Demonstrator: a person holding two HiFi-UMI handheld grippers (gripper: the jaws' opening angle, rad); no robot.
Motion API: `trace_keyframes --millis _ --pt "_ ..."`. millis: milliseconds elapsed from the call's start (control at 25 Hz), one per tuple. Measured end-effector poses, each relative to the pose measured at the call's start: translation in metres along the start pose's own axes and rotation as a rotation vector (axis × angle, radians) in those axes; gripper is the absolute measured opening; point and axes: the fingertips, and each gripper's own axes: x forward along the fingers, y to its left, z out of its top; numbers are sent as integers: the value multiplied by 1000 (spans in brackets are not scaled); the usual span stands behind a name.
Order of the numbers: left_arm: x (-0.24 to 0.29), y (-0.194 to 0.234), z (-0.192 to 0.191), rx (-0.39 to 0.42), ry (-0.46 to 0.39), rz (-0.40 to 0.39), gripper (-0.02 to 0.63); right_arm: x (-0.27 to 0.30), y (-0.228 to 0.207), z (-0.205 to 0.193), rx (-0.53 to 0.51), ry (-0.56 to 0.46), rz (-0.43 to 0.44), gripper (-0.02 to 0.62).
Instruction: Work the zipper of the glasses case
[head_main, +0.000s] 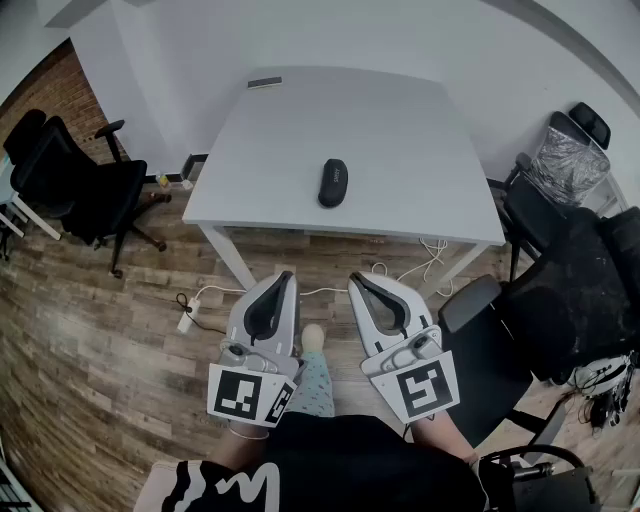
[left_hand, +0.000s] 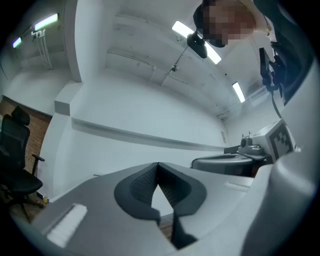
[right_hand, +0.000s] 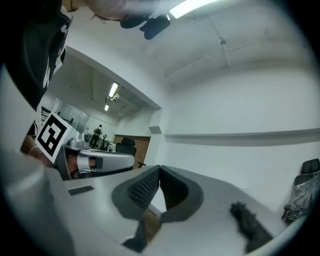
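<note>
The black glasses case lies zipped shut near the middle of the white table in the head view, with nothing touching it. My left gripper and right gripper hang side by side close to my body, over the floor and short of the table's near edge. Both are shut and empty, with their tips pointing toward the table. In the left gripper view the left gripper has its pads meeting, aimed at a bare white wall. The right gripper shows the same. Neither gripper view clearly shows the case.
A small dark flat object lies at the table's far edge. A black office chair stands to the left and more chairs crowd the right side. A power strip with cables lies on the wooden floor under the table's front.
</note>
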Motion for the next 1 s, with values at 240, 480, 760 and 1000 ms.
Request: trace_keyframes --millis 240,480,760,1000 --pt "104 66 -32 -37 37 -43 3 103 -66 -30 -108 24 -26 8" --pt "217 113 -61 -88 157 -156 13 199 -138 -39 -90 25 -65 8" --pt "290 129 -105 -229 288 -228 193 238 -196 -57 -70 66 -83 8" --pt "319 143 -223 -443 688 -208 261 253 -216 -44 -100 23 -50 8"
